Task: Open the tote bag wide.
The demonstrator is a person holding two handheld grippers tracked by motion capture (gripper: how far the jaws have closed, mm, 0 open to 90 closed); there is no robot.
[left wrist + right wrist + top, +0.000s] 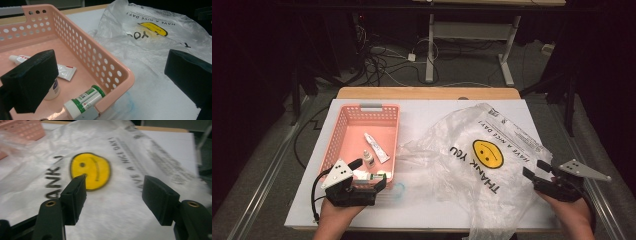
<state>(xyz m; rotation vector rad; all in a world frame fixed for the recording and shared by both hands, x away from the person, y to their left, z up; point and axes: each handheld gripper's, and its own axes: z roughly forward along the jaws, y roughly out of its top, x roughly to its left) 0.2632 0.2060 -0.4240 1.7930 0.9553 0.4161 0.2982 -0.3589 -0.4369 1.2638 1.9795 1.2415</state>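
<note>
Now right tool (532,169) above bag (472,150)

Table brightly lit, surroundings dark; right gripper view motion-blurred.

Plastic bag (482,150): black print "THANK YOU" beside yellow smiley face (487,153), upside down in high view. Second line on other side of smiley: "HAVE A NICE DAY!". Smaller print block near bag's far edge, too small to read. Tube (376,147), small bottle (368,159), green-and-white bottle (85,101) in pink basket (343,130): labels printed, not legible.
</note>
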